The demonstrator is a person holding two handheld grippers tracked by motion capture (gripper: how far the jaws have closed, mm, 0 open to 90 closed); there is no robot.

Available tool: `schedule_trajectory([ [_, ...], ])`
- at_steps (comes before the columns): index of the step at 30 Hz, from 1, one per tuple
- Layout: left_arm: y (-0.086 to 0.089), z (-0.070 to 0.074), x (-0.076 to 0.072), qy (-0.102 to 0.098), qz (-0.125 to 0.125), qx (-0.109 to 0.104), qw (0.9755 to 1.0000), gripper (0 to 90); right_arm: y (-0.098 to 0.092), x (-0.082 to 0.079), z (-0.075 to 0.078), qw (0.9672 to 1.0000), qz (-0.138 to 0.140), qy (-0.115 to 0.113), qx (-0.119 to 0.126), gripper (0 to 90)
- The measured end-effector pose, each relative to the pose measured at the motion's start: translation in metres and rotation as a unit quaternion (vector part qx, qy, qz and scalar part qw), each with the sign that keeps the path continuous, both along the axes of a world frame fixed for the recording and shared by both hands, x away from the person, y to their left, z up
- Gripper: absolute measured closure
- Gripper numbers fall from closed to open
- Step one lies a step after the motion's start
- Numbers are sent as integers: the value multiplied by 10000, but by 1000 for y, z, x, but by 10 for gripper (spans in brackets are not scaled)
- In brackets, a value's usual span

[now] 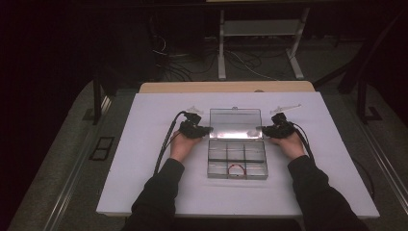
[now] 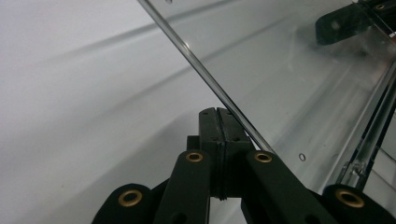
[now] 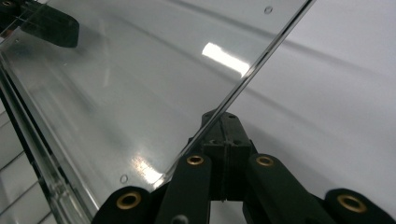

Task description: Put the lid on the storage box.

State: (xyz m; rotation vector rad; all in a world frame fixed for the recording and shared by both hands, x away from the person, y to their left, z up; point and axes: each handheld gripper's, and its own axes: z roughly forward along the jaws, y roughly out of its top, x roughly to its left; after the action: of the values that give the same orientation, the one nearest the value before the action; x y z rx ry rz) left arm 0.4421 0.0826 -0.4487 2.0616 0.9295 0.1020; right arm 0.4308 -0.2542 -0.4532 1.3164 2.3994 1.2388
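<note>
I see the clear plastic organizer box (image 1: 237, 163) sitting in the middle of the white surface (image 1: 144, 144), its compartments divided by thin walls, with a small red ring (image 1: 236, 169) lying in the near middle compartment. Its transparent lid (image 1: 235, 123) stands open, raised at the far side of the box and catching a bright reflection.

My left gripper (image 1: 206, 129) sits at the lid's left edge. In the left gripper view its fingers (image 2: 208, 122) are pressed flat together with no gap, and the lid's edge (image 2: 205, 79) runs just beside their tip; I cannot tell whether they touch it. My right gripper (image 1: 262, 129) mirrors this at the lid's right edge. In the right gripper view its fingers (image 3: 233, 128) are likewise closed tight on nothing, with the lid's edge (image 3: 252, 70) crossing right at their tip.

Each gripper view also catches the opposite gripper, dark and blurred through the lid. Both hands rest on the surface either side of the box, dark sleeves coming in from the near edge, cables trailing back from each gripper.

Beyond the surface a wooden tabletop edge (image 1: 226, 87) shows, then a dim floor with loose cables and a metal stand.
</note>
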Motion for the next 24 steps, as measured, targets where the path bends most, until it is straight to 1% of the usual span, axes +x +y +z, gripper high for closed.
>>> schedule_trajectory([
  [1,-2,0,-1,24,66,-61,10000,893,1,1,0,10000,1,-7,3,892],
  [2,-2,0,-1,20,55,-43,10000,892,1,1,1,10000,-6,-30,9,893],
  [4,-2,0,-1,24,53,-121,9999,893,1,2,2,10000,-20,-36,43,893],
  [7,-1,1,-1,17,34,-143,9999,893,1,2,3,10000,-40,-27,84,893],
  [8,-1,1,-1,-36,13,-146,9999,892,1,2,3,9999,-41,-50,99,892],
  [11,-1,3,-1,-93,22,-226,9997,892,0,1,6,9998,-34,-118,140,893],
  [16,-1,5,-2,-161,17,-213,9996,892,0,-1,10,9997,-49,-132,182,893],
  [19,0,7,-3,-176,30,-244,9995,892,-1,-1,12,9996,-30,-227,187,893],
  [21,0,8,-3,-215,30,-291,9993,893,-1,-2,14,9993,-52,-271,237,893],
  [24,1,11,-4,-264,34,-322,9991,893,-1,-3,17,9991,-41,-345,247,893],
])
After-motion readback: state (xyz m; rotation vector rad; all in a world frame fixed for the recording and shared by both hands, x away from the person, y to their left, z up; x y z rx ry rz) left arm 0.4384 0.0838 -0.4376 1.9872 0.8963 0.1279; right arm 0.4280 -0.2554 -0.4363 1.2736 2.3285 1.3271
